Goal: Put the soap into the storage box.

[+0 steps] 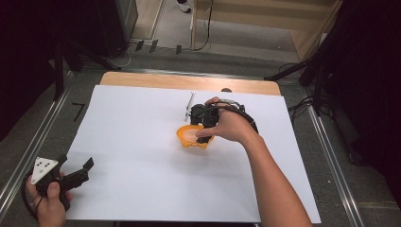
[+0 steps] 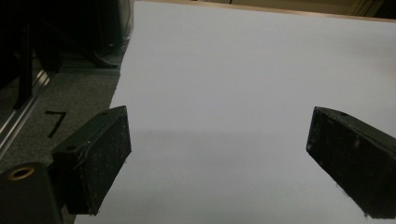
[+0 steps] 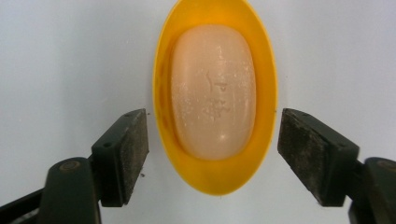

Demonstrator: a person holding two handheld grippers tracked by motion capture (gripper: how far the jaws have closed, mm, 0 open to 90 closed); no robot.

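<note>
In the high view the right gripper (image 1: 198,124) is in the middle of the frame, a little to the right, pointing down over an orange soap dish (image 1: 193,136); the person's right hand (image 1: 230,125) holds it from above, and the forearm comes in from the lower right. In the right gripper view the dish (image 3: 215,175) is in the centre of the frame, an oval yellow-orange shell with a pale pink bar of soap (image 3: 213,91) lying inside it; some faint letters are pressed in the top of the bar, but I cannot read them. The two black jaws stand one on each side of the dish, near its rim but not touching it; a thin strip of white shows between each pad and the rim, so the gripper is moderately open and holds nothing. The dish rests on a white sheet (image 1: 137,142) that covers the wooden table (image 1: 189,82). The left gripper (image 1: 80,172) is at the lower left of the high view, in the person's left hand (image 1: 49,201); in the left gripper view its jaws are wide apart, with the white sheet (image 2: 219,93) between them.
</note>
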